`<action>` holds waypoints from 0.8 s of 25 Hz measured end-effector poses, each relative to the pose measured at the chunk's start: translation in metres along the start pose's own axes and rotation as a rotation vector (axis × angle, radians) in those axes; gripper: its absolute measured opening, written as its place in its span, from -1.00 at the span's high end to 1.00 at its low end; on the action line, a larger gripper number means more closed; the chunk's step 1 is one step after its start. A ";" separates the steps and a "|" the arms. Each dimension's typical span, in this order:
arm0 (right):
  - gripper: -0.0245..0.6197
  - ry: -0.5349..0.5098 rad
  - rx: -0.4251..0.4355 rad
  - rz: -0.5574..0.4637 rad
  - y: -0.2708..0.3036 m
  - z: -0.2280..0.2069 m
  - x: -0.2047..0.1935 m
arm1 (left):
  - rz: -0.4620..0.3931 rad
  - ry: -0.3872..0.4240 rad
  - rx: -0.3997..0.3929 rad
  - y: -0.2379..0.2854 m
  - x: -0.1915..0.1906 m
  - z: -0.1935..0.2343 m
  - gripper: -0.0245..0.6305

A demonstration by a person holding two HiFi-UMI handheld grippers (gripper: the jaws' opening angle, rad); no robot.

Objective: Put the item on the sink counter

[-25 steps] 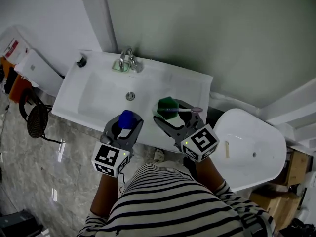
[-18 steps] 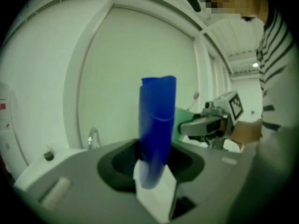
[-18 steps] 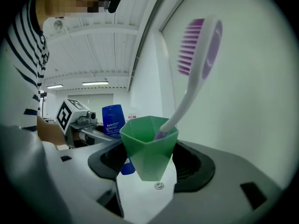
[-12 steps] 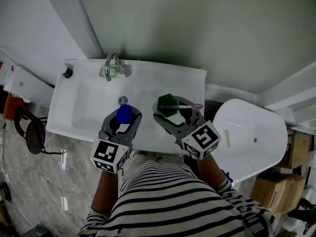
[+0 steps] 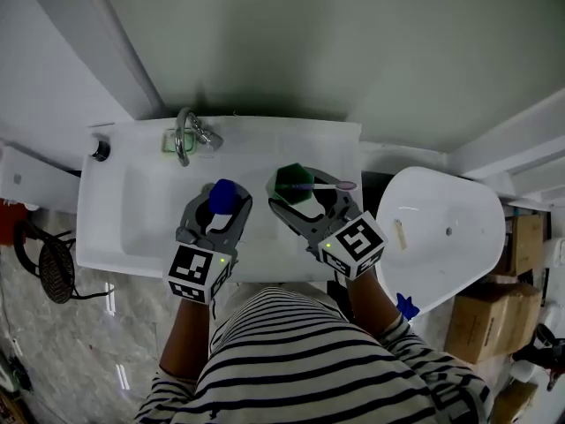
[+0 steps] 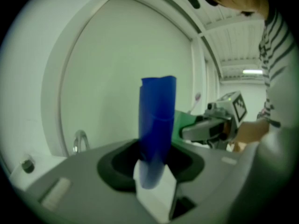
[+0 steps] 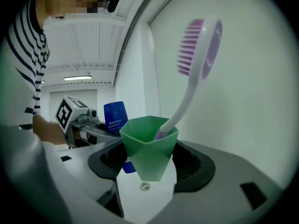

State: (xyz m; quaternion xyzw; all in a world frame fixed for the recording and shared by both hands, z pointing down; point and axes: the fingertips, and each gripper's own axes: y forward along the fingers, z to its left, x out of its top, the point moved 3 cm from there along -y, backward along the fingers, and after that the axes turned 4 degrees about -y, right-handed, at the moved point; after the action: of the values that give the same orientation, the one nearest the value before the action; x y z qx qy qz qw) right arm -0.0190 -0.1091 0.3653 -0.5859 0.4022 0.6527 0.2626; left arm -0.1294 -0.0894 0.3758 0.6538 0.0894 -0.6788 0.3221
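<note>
Both hands have pushed forward over the sink counter (image 5: pixel 340 140), so set-down looks close, with the left gripper (image 5: pixel 221 210) clenched on the blue bottle (image 5: pixel 227 193) and the right gripper (image 5: pixel 300 198) clasping the green cup (image 5: pixel 293 184), while only the right gripper view shows the purple bristles of the toothbrush (image 7: pixel 194 78).

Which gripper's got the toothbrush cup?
The right gripper: green cup with a toothbrush in it. The left gripper holds a blue bottle.
</note>
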 end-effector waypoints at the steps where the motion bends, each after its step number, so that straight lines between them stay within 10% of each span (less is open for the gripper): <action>1: -0.02 -0.005 -0.006 0.006 0.004 -0.003 -0.002 | -0.002 0.000 0.001 0.003 0.000 0.004 0.42; 20: -0.02 0.018 -0.084 0.081 0.074 -0.069 -0.058 | 0.021 -0.013 0.019 0.059 -0.026 0.056 0.42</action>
State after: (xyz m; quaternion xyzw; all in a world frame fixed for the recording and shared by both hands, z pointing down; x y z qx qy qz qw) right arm -0.0307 -0.1993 0.4382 -0.5855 0.4002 0.6739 0.2072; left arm -0.1447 -0.1576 0.4251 0.6534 0.0741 -0.6803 0.3237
